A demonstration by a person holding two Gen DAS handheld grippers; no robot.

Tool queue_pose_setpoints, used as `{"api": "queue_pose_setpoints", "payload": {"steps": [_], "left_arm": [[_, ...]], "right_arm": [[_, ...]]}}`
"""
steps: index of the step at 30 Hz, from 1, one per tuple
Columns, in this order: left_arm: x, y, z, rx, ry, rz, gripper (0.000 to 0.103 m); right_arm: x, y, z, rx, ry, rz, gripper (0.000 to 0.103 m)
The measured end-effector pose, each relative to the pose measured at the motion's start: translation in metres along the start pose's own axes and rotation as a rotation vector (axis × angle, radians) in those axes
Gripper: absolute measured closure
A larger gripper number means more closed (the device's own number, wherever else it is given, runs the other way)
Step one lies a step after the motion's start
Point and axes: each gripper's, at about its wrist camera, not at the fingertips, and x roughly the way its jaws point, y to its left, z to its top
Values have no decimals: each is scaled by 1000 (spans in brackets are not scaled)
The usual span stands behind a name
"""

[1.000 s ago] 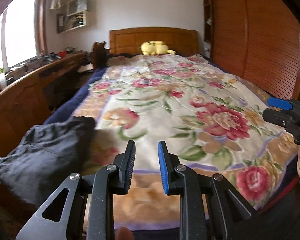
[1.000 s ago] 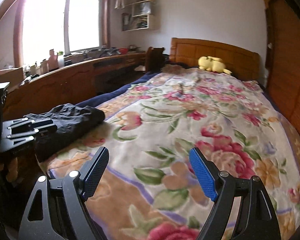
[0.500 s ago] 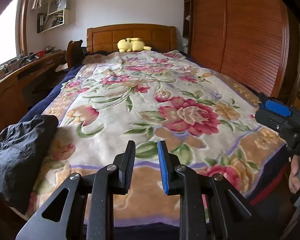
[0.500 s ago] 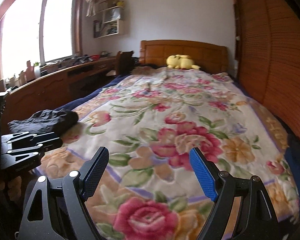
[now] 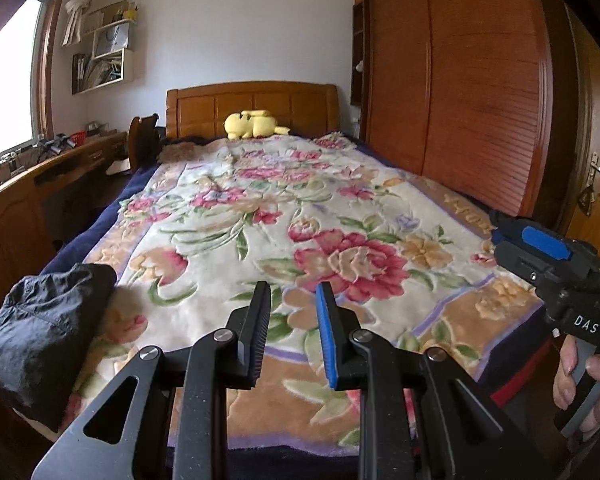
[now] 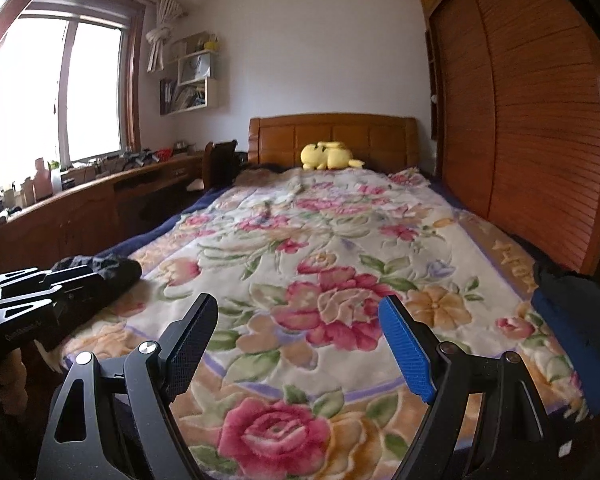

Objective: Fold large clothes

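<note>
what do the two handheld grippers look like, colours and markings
Both are matte black, with angular linkage arms, triangular cut-outs and silver pivot screws. On the left gripper, one finger has a ribbed black pad and the other a blue pad. The right gripper has a textured dark pad and a blue one. From the side, its body shows a blue block on top, white "DAS" lettering and a grey handle.

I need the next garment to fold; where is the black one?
The black garment lies bunched at the bed's near left corner, on the floral blanket, left of both grippers.
</note>
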Motion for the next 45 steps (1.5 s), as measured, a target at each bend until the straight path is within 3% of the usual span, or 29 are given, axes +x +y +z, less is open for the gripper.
{"api": "queue_pose_setpoints", "payload": {"steps": [12,45], "left_arm": [[-19,-4,7,-3,-50,4,79],[-15,-3,2,-10,-36,15,79]], "right_arm": [[-13,-1,-11,-10,-60,-34,19],[-10,-16,-13,-12,-53,-15,19]]}}
